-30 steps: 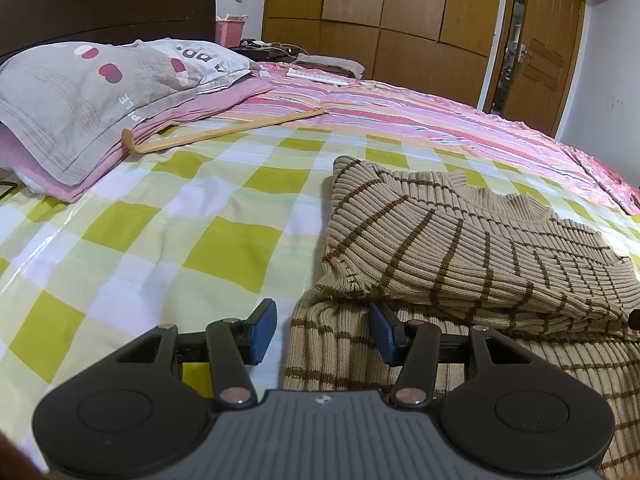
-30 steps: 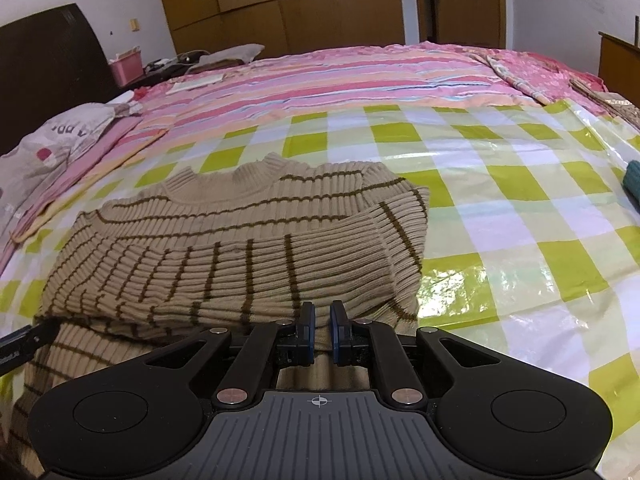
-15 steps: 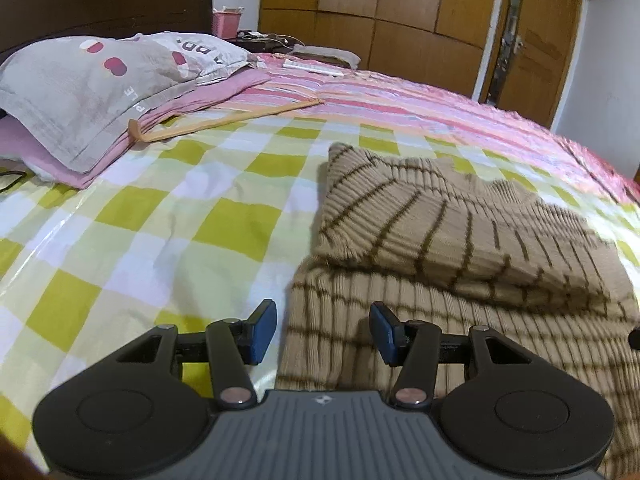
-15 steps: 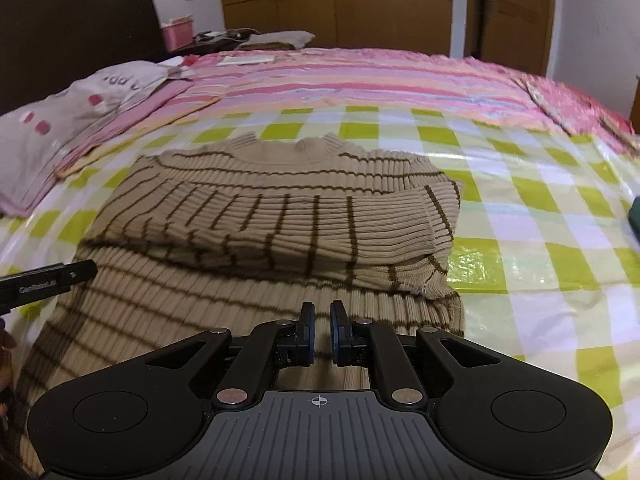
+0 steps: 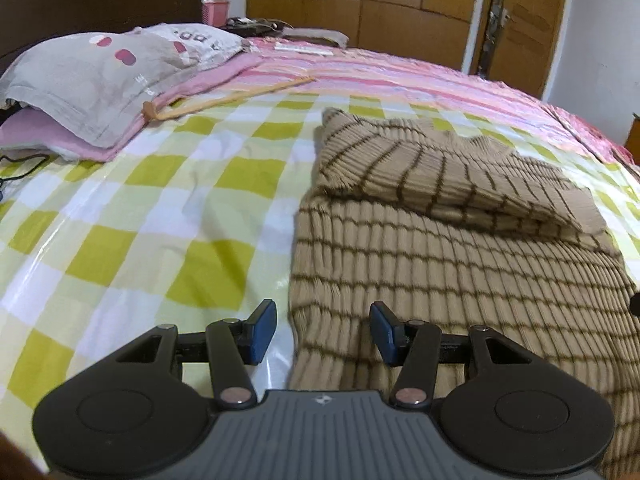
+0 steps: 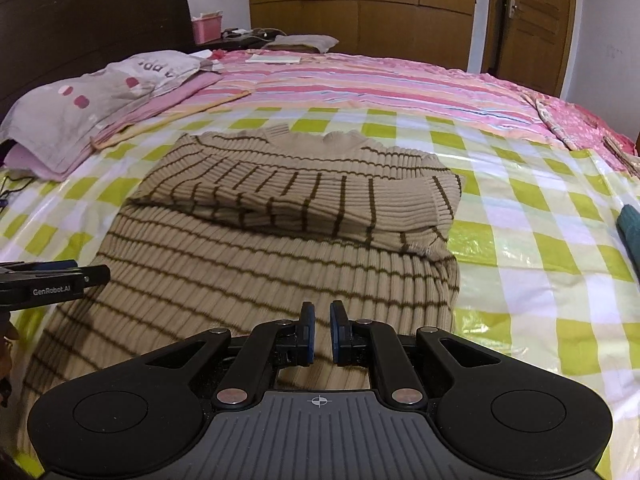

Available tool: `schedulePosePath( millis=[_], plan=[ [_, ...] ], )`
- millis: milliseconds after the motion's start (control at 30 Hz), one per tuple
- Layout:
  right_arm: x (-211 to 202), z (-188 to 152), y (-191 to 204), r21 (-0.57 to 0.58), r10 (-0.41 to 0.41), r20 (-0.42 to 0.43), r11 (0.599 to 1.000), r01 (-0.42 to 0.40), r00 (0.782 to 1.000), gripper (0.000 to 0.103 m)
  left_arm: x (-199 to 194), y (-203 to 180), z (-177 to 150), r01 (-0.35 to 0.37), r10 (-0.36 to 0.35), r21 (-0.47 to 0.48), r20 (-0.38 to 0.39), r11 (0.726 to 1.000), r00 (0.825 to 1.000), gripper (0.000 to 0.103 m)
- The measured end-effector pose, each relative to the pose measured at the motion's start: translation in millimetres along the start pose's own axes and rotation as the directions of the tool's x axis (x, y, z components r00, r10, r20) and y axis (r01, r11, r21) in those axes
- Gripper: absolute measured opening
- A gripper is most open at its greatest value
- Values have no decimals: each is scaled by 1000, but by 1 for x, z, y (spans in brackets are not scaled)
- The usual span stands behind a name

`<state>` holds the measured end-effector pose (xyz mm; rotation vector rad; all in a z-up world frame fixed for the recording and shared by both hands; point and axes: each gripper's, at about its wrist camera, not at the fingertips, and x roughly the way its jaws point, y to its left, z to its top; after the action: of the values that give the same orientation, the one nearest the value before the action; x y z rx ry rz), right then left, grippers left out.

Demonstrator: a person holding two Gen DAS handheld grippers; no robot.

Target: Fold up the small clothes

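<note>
blue-padded fingers (image 5: 262, 330) of the left gripper (image 5: 323, 330) are spread wide, released, with the near left edge of the sweater (image 5: 460, 248) lying between them and below; whether a pad touches the knit cannot be told. right gripper (image 6: 322, 334) has its fingers (image 6: 307, 332) drawn almost together, a narrow slit between the pads, nothing pinched in them, poised over the sweater's near hem.

sweater is tan ribbed knit with thin dark brown stripes, spread flat on the green-and-white checked sheet (image 6: 540, 248) in the middle of the bed. its sleeves are folded across the chest, forming a thick band just below the collar, and the lower body stretches toward the cameras.

from the right wrist view the left gripper's tip (image 6: 52, 280) shows at the sweater's left edge. a grey pillow (image 5: 100, 76) lies on pink bedding at the far left, with a wooden stick (image 5: 224, 100) just beside it. a teal cloth (image 6: 630, 232) sits at the right edge, apart from the sweater.
</note>
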<state>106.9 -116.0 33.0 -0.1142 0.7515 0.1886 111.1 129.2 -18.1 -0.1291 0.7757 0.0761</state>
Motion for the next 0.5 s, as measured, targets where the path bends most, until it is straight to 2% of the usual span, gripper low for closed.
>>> schedulePosePath(
  millis=[200,500],
  plan=[
    [-12,-10,0,0,0,2,1000,0,1000,11,-15,-7,-9,-3,3,59,-12,998,1000,56],
    [-20,-26,3,-15,-5,-13,1000,5,1000,11,-29,-5,-19,0,5,99,-50,995,999,56]
  ],
)
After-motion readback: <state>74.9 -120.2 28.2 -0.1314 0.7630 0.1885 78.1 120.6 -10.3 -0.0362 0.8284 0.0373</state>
